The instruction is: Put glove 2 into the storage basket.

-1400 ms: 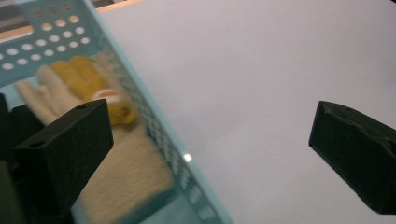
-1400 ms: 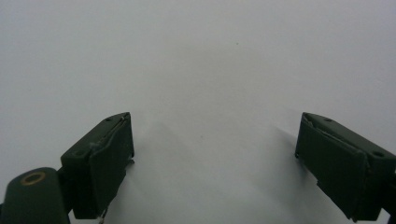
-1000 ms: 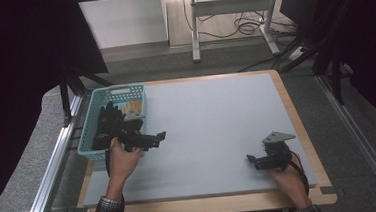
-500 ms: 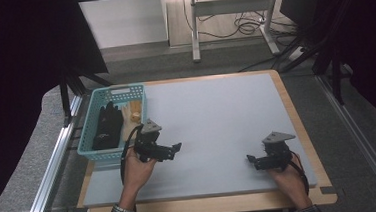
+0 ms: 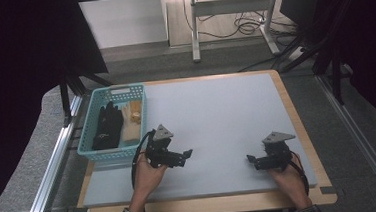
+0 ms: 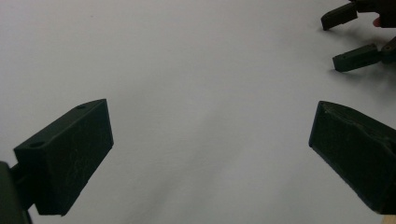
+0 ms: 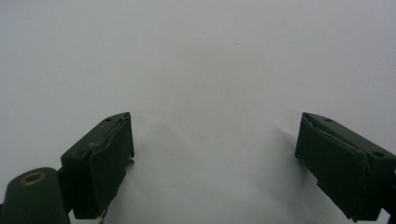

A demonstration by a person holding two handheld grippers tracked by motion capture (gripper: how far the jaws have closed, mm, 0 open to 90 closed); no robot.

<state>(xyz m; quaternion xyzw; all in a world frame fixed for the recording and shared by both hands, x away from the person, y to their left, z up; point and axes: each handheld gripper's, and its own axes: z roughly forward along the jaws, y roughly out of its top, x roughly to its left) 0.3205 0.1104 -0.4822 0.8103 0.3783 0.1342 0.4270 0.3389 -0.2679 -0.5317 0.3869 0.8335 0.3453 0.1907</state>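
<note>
- Overhead, the high view shows the left claw (image 5: 187,153) low over the grey worktop (image 5: 226,113), just off the near right corner of the basket (image 5: 114,150), its jaws spread and gripping nothing.
- Both gloves lie inside the basket, side by side: the black glove (image 5: 106,126) toward the outer wall, the tan glove (image 5: 132,121) nearer the worktop's middle. Each runs lengthwise from the near wall to the far one.
- From the left claw the gloves lie to its left and a little farther up the worktop, and that claw points right, away from them. I judge it would have to turn back toward the basket to reach them.
- At the other near corner the right claw (image 5: 251,160) sits well apart from the basket, so the left hand (image 5: 148,178) is far nearer.
- Next, the left claw view: two black jaws stand wide apart over bare grey surface, nothing between them. The right claw (image 6: 348,37) shows at the top right, also parted.
- Last, the right claw view: its jaws are released and wide, with plain worktop (image 7: 201,70) beyond them.
</note>
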